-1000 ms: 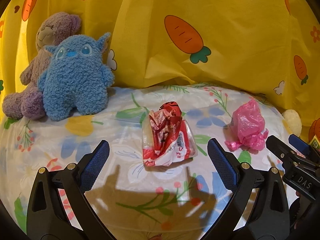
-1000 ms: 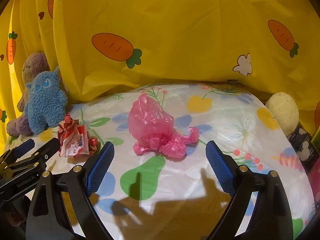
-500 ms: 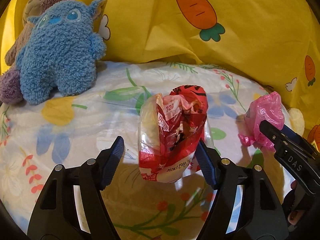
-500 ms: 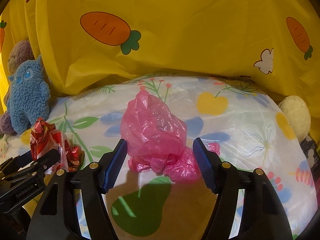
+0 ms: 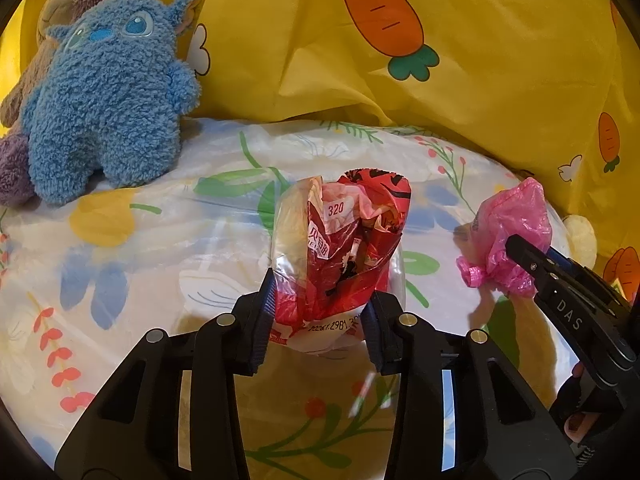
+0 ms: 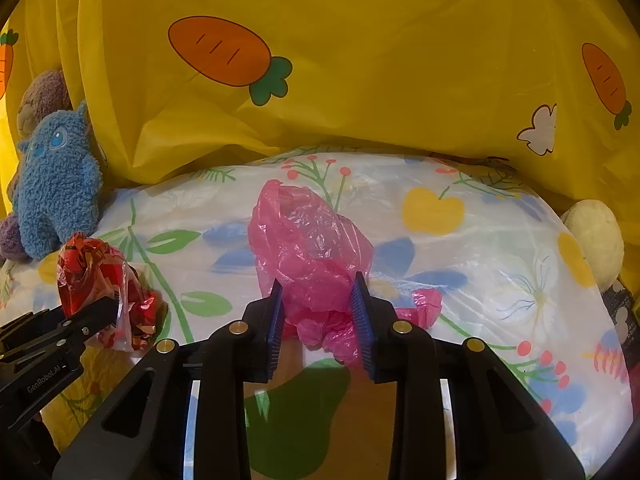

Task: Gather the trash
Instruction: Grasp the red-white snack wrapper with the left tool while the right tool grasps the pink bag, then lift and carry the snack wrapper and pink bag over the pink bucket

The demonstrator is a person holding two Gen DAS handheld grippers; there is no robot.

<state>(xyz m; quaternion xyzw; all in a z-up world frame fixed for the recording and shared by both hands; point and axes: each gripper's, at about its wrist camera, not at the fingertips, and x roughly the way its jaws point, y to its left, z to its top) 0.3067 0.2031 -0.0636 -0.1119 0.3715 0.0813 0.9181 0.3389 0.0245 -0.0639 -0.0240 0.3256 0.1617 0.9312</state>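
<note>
A crumpled red and clear snack wrapper (image 5: pixel 344 248) lies on the floral sheet. My left gripper (image 5: pixel 320 320) is shut on its lower part, both blue pads pressing into it. The wrapper also shows at the left of the right wrist view (image 6: pixel 100 280). A crumpled pink plastic bag (image 6: pixel 312 256) lies in the middle of the sheet. My right gripper (image 6: pixel 320 320) is shut on it, with the bag bulging above the pads. The bag also shows at the right of the left wrist view (image 5: pixel 508 232), with the right gripper's fingers on it.
A blue plush toy (image 5: pixel 108 96) and a purple plush bear (image 5: pixel 24 80) sit at the back left. A yellow carrot-print quilt (image 6: pixel 360 60) is bunched along the back. A cream round plush (image 6: pixel 596 240) lies at the right edge, with a dark packet (image 6: pixel 624 312) beside it.
Both grippers moved forward onto the trash and closed: the left on the red wrapper, the right on the pink bag. One second ago both were wide open and farther back.
</note>
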